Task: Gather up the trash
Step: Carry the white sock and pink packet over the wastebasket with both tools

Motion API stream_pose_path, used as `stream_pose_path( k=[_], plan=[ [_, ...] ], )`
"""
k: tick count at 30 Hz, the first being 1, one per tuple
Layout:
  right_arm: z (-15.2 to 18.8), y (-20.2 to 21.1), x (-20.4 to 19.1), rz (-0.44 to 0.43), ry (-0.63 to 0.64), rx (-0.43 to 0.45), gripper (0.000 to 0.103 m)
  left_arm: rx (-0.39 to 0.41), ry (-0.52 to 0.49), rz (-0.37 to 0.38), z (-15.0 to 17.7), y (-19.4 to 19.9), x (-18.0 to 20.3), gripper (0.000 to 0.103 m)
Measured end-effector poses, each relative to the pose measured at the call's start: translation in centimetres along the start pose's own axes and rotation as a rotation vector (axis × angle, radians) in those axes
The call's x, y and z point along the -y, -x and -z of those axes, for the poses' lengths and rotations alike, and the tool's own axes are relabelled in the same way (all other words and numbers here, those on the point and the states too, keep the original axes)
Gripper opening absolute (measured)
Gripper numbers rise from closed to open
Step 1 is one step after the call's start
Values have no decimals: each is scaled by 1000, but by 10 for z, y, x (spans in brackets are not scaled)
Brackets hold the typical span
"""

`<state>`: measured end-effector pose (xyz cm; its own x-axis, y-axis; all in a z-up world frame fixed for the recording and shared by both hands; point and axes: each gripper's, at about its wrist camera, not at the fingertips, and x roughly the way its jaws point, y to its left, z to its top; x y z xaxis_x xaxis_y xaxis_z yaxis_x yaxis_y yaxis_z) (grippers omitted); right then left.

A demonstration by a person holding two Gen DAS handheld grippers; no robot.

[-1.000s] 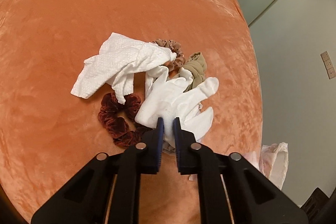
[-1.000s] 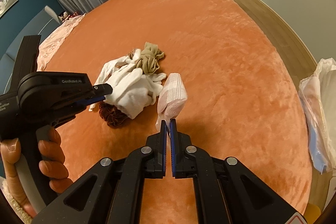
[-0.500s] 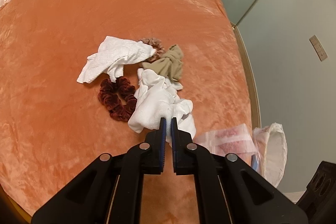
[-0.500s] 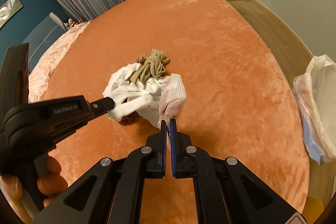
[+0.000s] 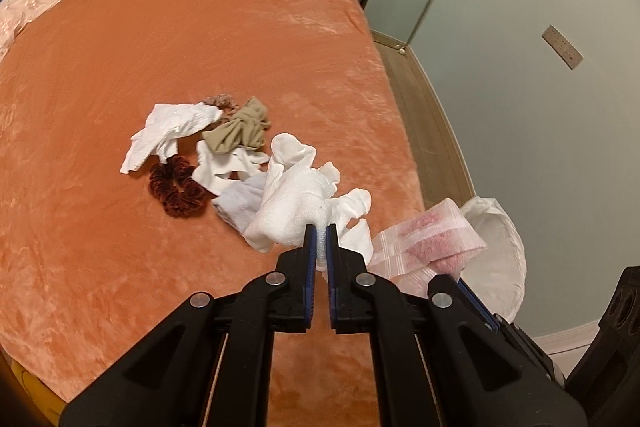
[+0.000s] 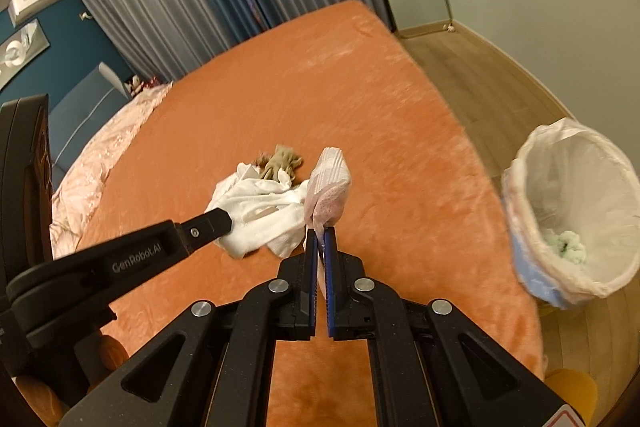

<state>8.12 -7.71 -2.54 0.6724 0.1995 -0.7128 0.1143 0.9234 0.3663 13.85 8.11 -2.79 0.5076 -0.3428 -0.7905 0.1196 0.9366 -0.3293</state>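
My left tongs (image 5: 319, 245): I am pinching a crumpled white tissue (image 5: 292, 211) between nearly closed jaws at lower centre of the left view; gripping one gathered fold is letting the rest hang free and clear of the bedspread.
My right tongs (image 6: 319, 239): I am clamping a pink-and-white plastic wrapper (image 6: 330, 189) by its lower edge at centre of the right view, jaws all but shut, so it is standing up above the tips instead of dragging.
Both loads: I am carrying them side by side, probably to drop both in one trip; the wrapper (image 5: 428, 243) is showing just right of my left jaws.
Bin: the trash bin (image 6: 576, 211) with its white liner is waiting on the floor at the right edge, beside the bed, with some pale waste already inside.
Left on the bed: a second white tissue (image 5: 168, 133), a maroon scrunchie (image 5: 176, 187), a tan cloth bundle (image 5: 240, 131), a spotted scrunchie (image 5: 220, 101) and a white rag (image 5: 224, 167) are lying mid-frame on the orange bedspread (image 5: 120, 47).
Change from a second ago: both tongs are now higher and swinging right; the held tissue is off the pile, uncovering the rag, and the bin's mouth is now showing fully.
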Motion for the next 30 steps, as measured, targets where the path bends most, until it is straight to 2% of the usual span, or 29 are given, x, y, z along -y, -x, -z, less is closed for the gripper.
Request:
stream_pose_path(
  k=[17, 30],
  plan=[
    [-12, 80, 86, 50, -112, 143, 3, 9, -182, 70, 28, 17, 122, 5],
    [-18, 120, 171, 134, -204, 215, 3, -36, -318, 138, 47, -4, 213, 5]
  ],
)
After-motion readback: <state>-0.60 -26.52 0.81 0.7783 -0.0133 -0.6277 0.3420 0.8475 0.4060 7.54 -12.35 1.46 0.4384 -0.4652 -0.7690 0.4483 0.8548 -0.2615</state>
